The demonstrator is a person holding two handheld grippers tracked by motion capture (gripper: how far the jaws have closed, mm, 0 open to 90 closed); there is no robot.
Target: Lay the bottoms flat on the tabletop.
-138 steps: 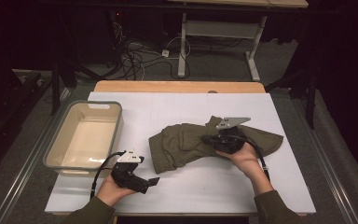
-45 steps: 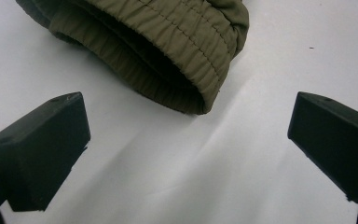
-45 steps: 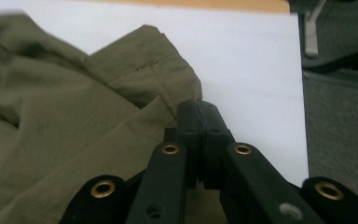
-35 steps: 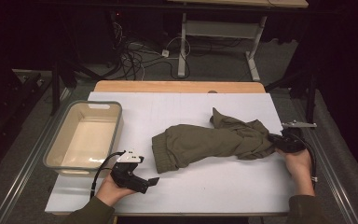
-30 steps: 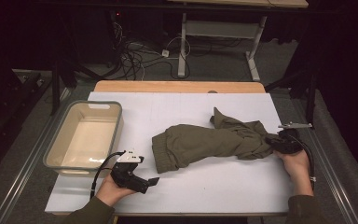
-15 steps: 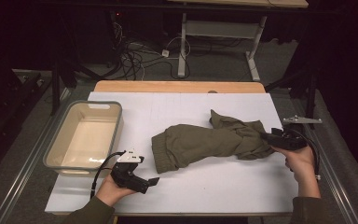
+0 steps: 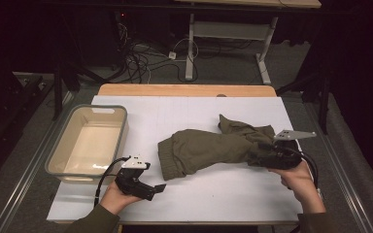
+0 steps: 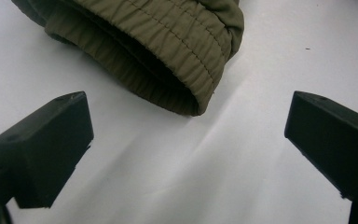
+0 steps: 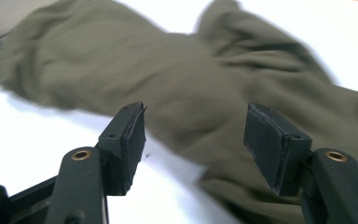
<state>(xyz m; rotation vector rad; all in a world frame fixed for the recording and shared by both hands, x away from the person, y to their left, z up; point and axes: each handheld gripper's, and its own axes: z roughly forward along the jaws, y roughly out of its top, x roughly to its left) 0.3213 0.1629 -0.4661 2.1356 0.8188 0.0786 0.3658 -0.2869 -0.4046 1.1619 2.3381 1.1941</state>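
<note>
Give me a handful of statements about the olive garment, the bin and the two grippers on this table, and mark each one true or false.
1. The olive garment lies inside the bin. False: it lies on the white table, to the right of the bin.
2. The left gripper is open, with nothing between its jaws. True.
3. The right gripper is clamped shut on the garment. False: its jaws have just been opening and stand apart, with the cloth just beyond them.
4. The bin has nothing in it. True.
5. The garment's ribbed opening faces the left gripper. True.
</note>
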